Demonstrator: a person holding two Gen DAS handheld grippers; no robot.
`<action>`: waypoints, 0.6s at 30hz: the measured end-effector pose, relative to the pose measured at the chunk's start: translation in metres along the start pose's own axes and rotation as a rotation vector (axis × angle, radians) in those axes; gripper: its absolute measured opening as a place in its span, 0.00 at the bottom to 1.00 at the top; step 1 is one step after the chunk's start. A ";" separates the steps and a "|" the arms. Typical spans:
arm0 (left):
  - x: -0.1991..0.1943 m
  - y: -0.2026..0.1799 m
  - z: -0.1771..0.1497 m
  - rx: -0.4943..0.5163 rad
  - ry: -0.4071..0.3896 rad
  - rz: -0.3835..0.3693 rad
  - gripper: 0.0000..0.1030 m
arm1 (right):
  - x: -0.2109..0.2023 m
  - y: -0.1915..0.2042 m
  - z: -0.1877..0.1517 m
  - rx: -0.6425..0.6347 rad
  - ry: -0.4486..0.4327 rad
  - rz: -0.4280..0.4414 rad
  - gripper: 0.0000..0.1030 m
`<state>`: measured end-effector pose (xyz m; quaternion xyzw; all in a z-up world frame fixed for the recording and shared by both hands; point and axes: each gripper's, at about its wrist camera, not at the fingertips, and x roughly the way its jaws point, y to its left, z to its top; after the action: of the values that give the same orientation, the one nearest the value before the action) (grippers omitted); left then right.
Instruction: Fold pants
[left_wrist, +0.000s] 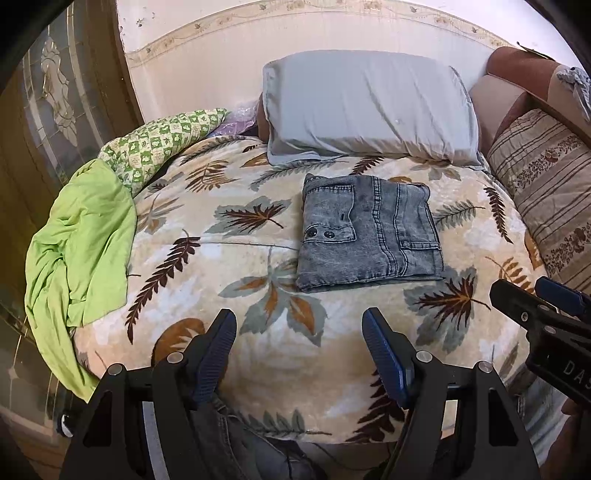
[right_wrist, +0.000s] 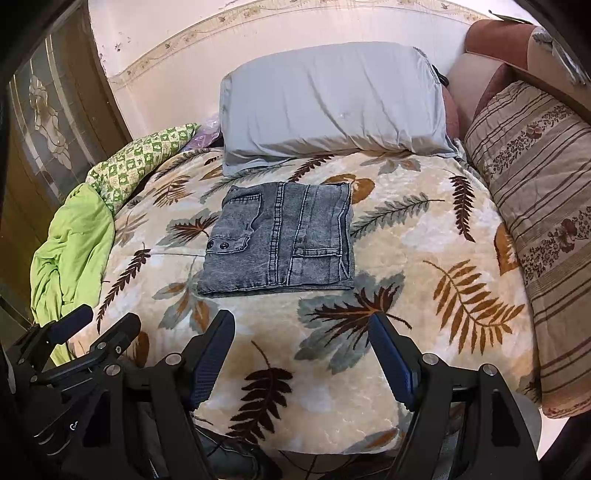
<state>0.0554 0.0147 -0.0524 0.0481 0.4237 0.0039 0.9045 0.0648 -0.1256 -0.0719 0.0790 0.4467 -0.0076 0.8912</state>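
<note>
Both my tongs hang released with nothing between the pads: the left gripper (left_wrist: 299, 334) at the bottom centre of its view, the right gripper (right_wrist: 301, 334) likewise in its own, each well short of the cloth. The pants (left_wrist: 369, 232) lie as a compact grey denim square in the middle of each frame, flat on the leaf-print blanket (left_wrist: 236, 280), just below the grey pillow (left_wrist: 369, 107). I judge the folding done or nearly so; at most I would reach forward to press the bundle's near edge tidy.
</note>
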 end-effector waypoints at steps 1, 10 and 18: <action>0.001 0.000 0.000 -0.001 0.001 0.000 0.69 | 0.000 0.000 0.000 0.000 0.000 0.001 0.74; 0.006 -0.002 -0.001 0.001 0.007 -0.002 0.69 | 0.006 0.000 -0.001 0.005 0.008 -0.003 0.74; 0.018 -0.003 0.001 0.007 0.023 -0.017 0.69 | 0.011 -0.002 -0.002 0.008 0.016 -0.004 0.74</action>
<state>0.0674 0.0120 -0.0655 0.0479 0.4346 -0.0046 0.8993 0.0694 -0.1263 -0.0826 0.0817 0.4539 -0.0106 0.8873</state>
